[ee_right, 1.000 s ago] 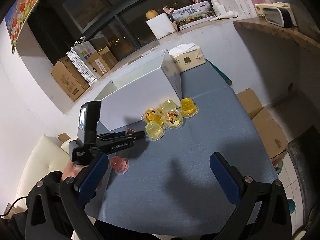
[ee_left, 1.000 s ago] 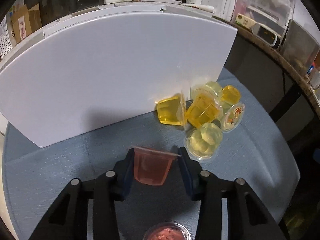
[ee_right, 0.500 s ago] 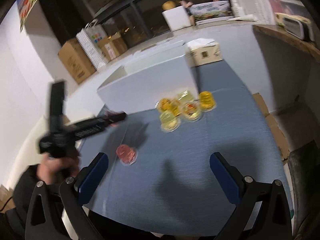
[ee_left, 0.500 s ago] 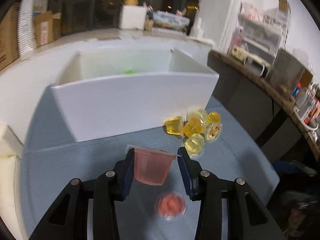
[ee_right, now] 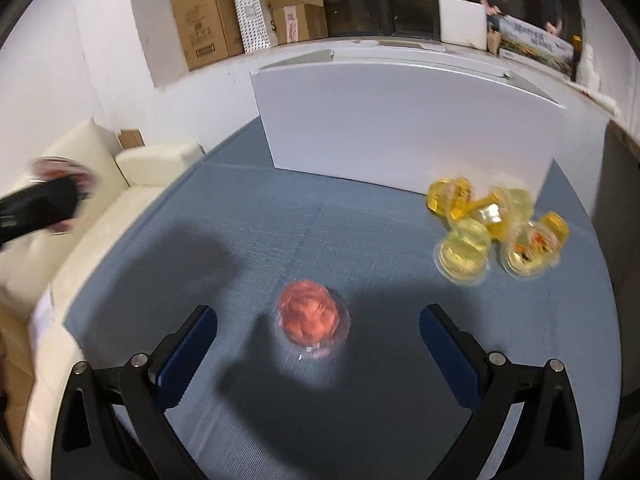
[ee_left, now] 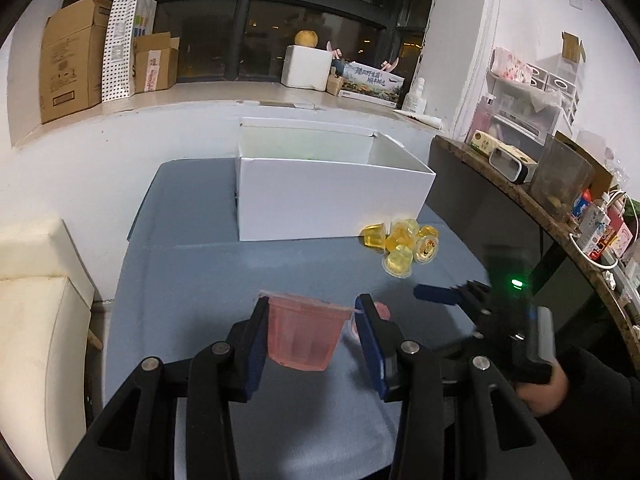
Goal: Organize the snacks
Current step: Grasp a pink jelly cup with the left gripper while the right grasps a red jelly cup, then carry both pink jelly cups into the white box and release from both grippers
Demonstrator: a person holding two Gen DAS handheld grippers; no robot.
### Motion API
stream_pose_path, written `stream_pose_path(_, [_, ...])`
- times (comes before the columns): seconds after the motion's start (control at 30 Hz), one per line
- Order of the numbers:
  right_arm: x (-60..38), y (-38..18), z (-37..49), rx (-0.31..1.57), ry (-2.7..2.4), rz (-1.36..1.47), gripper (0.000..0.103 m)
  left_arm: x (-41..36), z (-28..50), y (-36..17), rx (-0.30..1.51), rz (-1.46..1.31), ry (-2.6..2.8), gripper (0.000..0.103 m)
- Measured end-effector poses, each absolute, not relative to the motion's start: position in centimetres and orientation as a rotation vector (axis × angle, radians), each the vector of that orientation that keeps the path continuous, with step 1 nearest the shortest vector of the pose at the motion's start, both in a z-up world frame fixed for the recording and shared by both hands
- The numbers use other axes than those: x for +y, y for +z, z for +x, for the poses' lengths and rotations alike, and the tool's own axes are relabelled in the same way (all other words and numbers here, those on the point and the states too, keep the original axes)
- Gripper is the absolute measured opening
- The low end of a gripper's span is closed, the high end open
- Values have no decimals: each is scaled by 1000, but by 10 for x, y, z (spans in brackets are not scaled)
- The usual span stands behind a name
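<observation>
My left gripper [ee_left: 310, 320] is shut on a pink jelly cup [ee_left: 305, 332] and holds it high above the blue table [ee_left: 192, 280]. A second pink jelly cup [ee_right: 314, 318] sits on the table between the open fingers of my right gripper [ee_right: 318, 328], which hovers just above it. Several yellow jelly cups [ee_right: 496, 228] lie in a pile by the right front corner of the open white box [ee_right: 400, 120]; they also show in the left wrist view [ee_left: 404, 246]. The left gripper with its cup shows blurred at the left edge of the right wrist view [ee_right: 40, 204].
A cream sofa [ee_right: 120, 184] stands left of the table. A dark counter [ee_left: 520, 208] with cartons and containers runs along the right. Cardboard boxes [ee_left: 72, 72] sit on the window ledge behind the white box.
My left gripper has risen and pulled back with the pink cup, so the box's inside shows. My right gripper has dropped down and forward over the second pink cup.
</observation>
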State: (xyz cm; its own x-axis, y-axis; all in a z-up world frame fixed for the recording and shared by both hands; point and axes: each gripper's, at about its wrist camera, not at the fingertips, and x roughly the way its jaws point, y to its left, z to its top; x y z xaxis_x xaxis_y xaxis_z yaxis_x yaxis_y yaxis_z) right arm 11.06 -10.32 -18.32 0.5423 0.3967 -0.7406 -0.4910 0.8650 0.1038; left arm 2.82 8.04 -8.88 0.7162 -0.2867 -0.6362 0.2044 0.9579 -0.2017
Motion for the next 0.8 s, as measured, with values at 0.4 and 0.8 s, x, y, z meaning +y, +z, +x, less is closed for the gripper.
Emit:
stream_pose_path(0.4, [-118, -173, 108, 827, 567, -61, 35, 77, 33, -102, 742, -156, -307, 46])
stream_pose_path(0.8, [-145, -158, 113, 790, 559, 14, 35, 50, 56, -100, 747, -135, -353, 46])
